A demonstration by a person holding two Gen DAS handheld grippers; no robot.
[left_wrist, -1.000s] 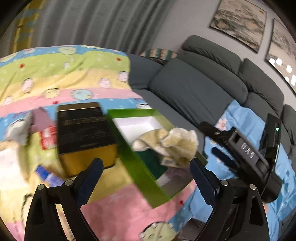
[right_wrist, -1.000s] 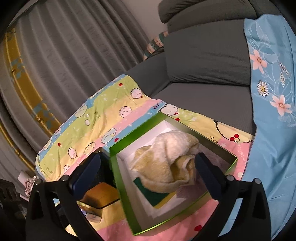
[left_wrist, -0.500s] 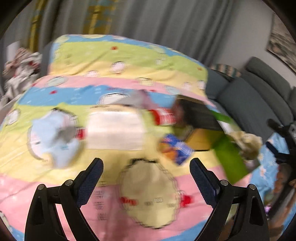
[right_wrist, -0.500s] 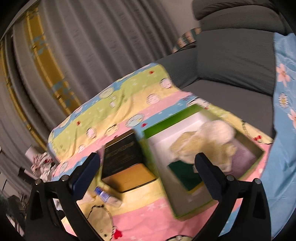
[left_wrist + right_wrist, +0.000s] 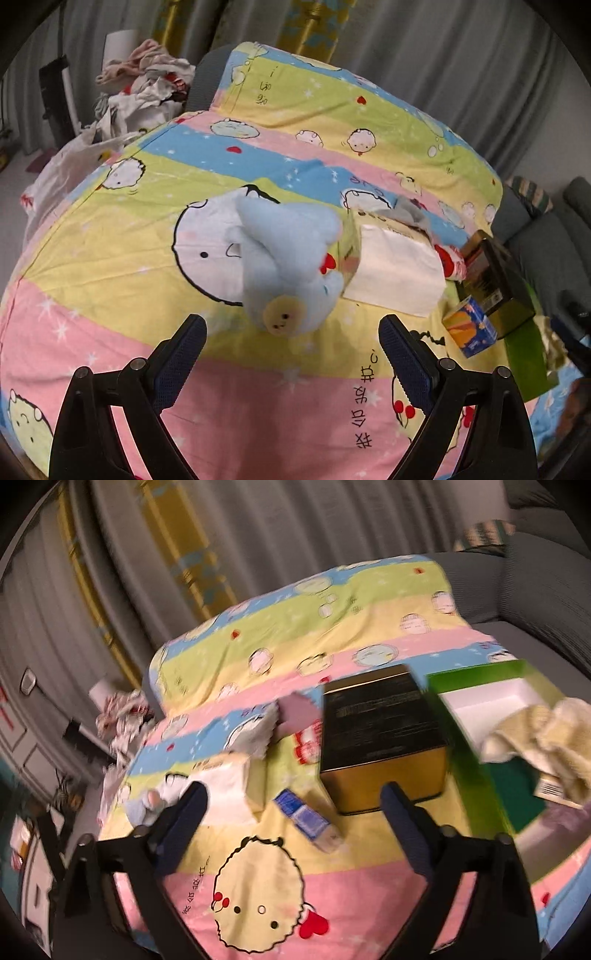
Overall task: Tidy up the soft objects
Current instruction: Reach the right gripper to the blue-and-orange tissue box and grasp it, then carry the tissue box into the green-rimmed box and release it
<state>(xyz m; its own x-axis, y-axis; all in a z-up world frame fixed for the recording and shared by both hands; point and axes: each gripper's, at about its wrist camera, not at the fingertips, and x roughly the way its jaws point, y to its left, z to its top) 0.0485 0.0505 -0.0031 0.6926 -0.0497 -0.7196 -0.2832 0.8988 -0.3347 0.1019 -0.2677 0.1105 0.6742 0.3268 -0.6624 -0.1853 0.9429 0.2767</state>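
A pale blue plush toy [image 5: 288, 266] lies on the cartoon-print blanket [image 5: 221, 406], just ahead of my open left gripper [image 5: 291, 350], which holds nothing. A white tissue pack [image 5: 395, 273] and a grey cloth [image 5: 410, 214] lie to the toy's right. In the right wrist view the green box [image 5: 480, 760] at the right holds a cream towel [image 5: 543, 746] over a dark green cloth [image 5: 517, 797]. My right gripper [image 5: 291, 823] hangs over the blanket [image 5: 258, 886] with its jaws closing and nothing between them. The plush toy [image 5: 144, 805] shows by its left finger.
A black and gold box [image 5: 380, 738] stands left of the green box, with a small blue carton [image 5: 306, 819] in front and a pink cloth [image 5: 299, 716] behind. A clothes pile [image 5: 144, 92] sits beyond the blanket's far left edge. Grey sofa cushions [image 5: 546, 579] rise at the right.
Both grippers swung left, away from the green box. The left view now faces the plush toy and tissue pack; the right view now shows the black box and blanket. The right jaws have narrowed slightly.
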